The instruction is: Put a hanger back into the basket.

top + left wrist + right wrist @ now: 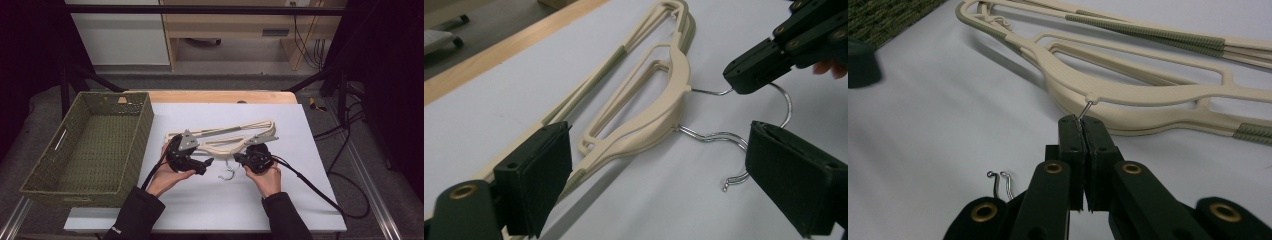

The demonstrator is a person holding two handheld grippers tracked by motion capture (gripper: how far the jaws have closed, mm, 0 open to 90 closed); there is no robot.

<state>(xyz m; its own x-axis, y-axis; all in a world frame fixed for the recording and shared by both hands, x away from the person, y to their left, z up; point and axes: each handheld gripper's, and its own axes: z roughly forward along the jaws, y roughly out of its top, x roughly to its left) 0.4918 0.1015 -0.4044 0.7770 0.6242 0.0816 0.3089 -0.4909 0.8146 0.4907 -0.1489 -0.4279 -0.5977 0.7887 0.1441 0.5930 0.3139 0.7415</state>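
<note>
Steel wire is what I have: my right claw (1082, 122) is clamped tight on the hook (1088, 106) of the top hanger (1148, 95), right where the wire leaves the plastic neck. My left claw (659, 170) stands wide, nothing between its pads; a second hook (716, 136) curls on the sheet (210, 200) between its jaws. Beyond my claws the cream hangers (225, 137) lie stacked flat near the middle of the sheet, long axis running across the table, hooks pointing back toward me. How many are in the stack I can't quite tell; two hooks, at least. Farther off to the left, the green basket (145, 120) sits beside the sheet, so the left claw is the nearer one to it.
</note>
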